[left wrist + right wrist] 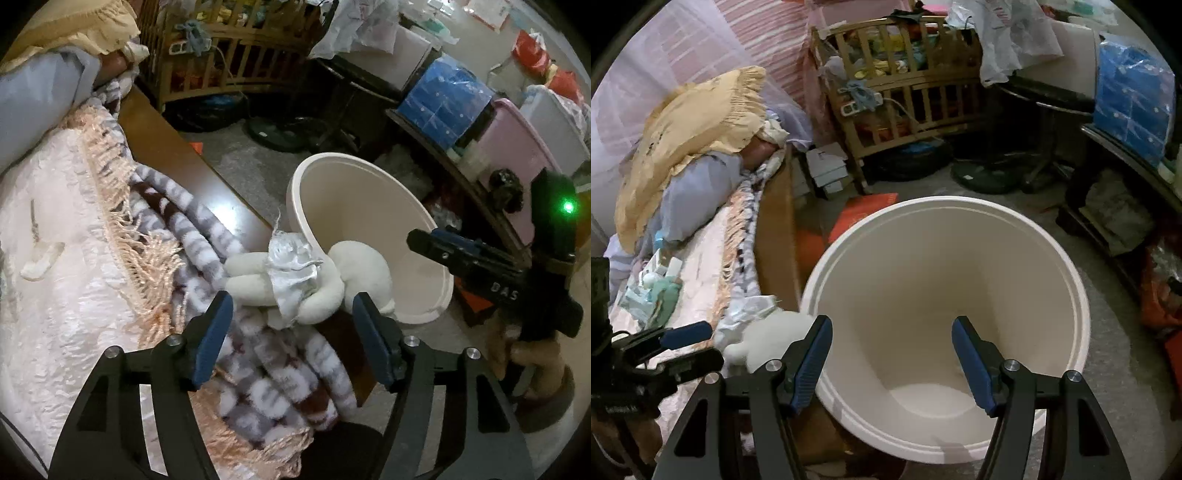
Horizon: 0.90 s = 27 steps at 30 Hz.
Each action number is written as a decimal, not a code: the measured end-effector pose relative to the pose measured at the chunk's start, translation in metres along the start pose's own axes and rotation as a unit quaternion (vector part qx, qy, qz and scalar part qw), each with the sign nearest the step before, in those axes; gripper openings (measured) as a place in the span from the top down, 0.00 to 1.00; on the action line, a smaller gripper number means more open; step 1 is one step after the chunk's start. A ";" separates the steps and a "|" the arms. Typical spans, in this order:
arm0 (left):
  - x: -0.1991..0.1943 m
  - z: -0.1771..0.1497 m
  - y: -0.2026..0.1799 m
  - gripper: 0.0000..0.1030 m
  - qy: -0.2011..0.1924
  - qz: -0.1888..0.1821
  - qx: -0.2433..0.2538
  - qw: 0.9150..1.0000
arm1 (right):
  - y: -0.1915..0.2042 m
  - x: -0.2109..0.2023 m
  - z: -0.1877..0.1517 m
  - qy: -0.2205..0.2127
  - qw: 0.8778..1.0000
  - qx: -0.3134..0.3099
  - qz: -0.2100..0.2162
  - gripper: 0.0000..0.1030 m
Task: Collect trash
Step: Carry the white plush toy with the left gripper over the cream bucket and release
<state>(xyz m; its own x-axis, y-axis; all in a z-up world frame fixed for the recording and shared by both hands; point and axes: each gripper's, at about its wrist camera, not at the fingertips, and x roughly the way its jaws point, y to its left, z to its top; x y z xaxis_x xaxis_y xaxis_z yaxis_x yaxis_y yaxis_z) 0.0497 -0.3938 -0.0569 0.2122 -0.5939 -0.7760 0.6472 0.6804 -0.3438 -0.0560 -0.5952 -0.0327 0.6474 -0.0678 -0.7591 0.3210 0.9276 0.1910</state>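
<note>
Cream plastic bin (945,325) sits on the floor against the bed edge (177,155), mouth up and empty. The white rag doll (295,280) lies on that edge, head over the rim. Left gripper (291,332) is wide open just short of it; right gripper (892,354) is wide open over the bin. Close on the doll's middle, not the frayed skirt, then release over the mouth.
</note>
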 end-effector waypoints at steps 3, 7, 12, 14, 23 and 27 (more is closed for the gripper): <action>0.010 0.005 -0.008 0.35 -0.004 0.016 0.014 1.000 | -0.009 -0.001 0.000 0.000 1.000 0.022 0.009 0.37; 0.022 0.005 -0.010 0.40 -0.007 0.039 0.046 0.998 | -0.017 -0.002 0.001 0.000 0.999 0.031 0.012 0.37; 0.026 0.010 -0.005 0.79 0.012 0.015 0.039 0.999 | -0.025 0.000 0.000 0.001 0.999 0.038 0.008 0.37; 0.022 0.011 -0.005 0.84 0.010 0.005 0.037 0.999 | -0.026 0.000 0.000 0.000 0.999 0.043 0.010 0.37; 0.002 0.036 -0.021 1.00 -0.020 -0.031 0.024 0.999 | -0.033 -0.011 0.002 -0.010 0.999 0.047 0.004 0.37; -0.001 0.047 -0.025 1.00 -0.026 -0.050 0.016 0.998 | -0.035 -0.014 0.001 -0.015 0.999 0.047 0.002 0.37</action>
<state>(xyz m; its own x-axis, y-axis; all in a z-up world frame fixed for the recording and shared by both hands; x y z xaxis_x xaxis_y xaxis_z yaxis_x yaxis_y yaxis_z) 0.0676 -0.4305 -0.0220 0.1829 -0.6795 -0.7105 0.6894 0.6039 -0.4001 -0.0754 -0.6273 -0.0284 0.6682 -0.0767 -0.7400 0.3810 0.8896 0.2518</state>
